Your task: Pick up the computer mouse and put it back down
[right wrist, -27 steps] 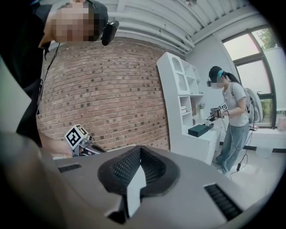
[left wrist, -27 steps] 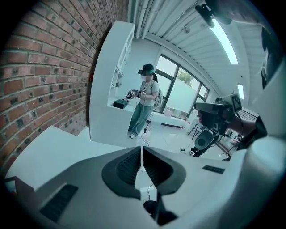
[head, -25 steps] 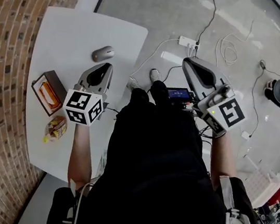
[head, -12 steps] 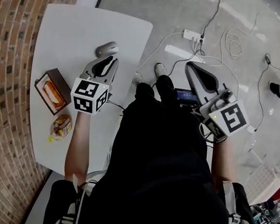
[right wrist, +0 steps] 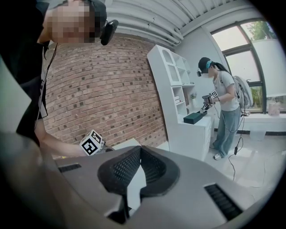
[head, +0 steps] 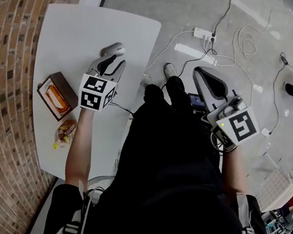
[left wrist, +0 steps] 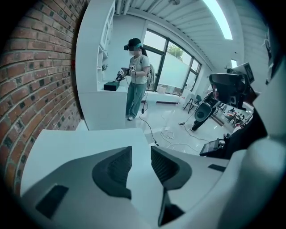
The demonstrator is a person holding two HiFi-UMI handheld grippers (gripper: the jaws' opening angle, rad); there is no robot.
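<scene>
The grey computer mouse [head: 112, 49] lies on the white table [head: 71, 35], toward its far right part. My left gripper [head: 113, 59] hangs right at the mouse's near side and tilts down at it. Its jaws are opening, with a narrow gap and nothing between them [left wrist: 141, 153]. The mouse is hidden in the left gripper view, where only bare tabletop shows past the fingers. My right gripper [head: 200, 71] is off the table over the floor, shut and empty [right wrist: 140, 151].
A small wooden box [head: 57, 96] with something orange in it and a wrapped snack [head: 65, 131] lie on the table's near left. A brick wall [head: 2, 91] lines the left side. A power strip [head: 205, 35] and cables lie on the floor. Another person [left wrist: 135, 78] stands far off.
My left gripper has come down and forward to the mouse, and its jaws have parted. The right gripper has hardly shifted.
</scene>
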